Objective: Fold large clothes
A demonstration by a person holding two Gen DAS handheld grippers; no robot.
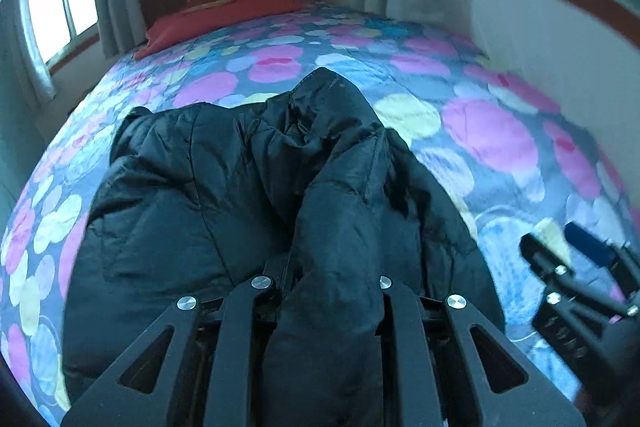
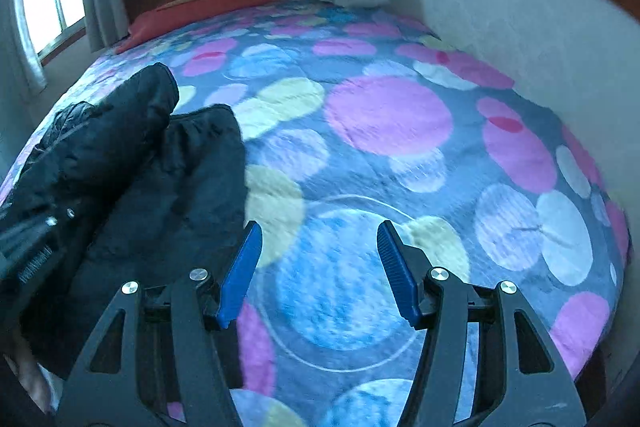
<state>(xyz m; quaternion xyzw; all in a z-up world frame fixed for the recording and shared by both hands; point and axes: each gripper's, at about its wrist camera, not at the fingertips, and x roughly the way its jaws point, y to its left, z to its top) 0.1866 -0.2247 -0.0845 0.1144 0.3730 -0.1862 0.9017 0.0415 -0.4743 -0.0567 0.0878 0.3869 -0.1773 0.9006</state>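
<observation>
Black jacket clamped in left gripper; right gripper spread.

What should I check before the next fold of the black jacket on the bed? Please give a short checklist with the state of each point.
1. Left gripper has hold of the black jacket: ok, a padded fold runs between its fingers.
2. Right gripper is free: ok, jaws wide open, blue pads bare, only bedspread below.
3. Space beside the jacket for the fold: ok, bare bedspread on its right side.
4. Jacket lies flat: not ok, it is bunched and puffy.
5. Grip depth on the left: cannot tell, fabric hides the fingertips.
6. Red pillow out of the way: ok, far off at the headboard.
</observation>
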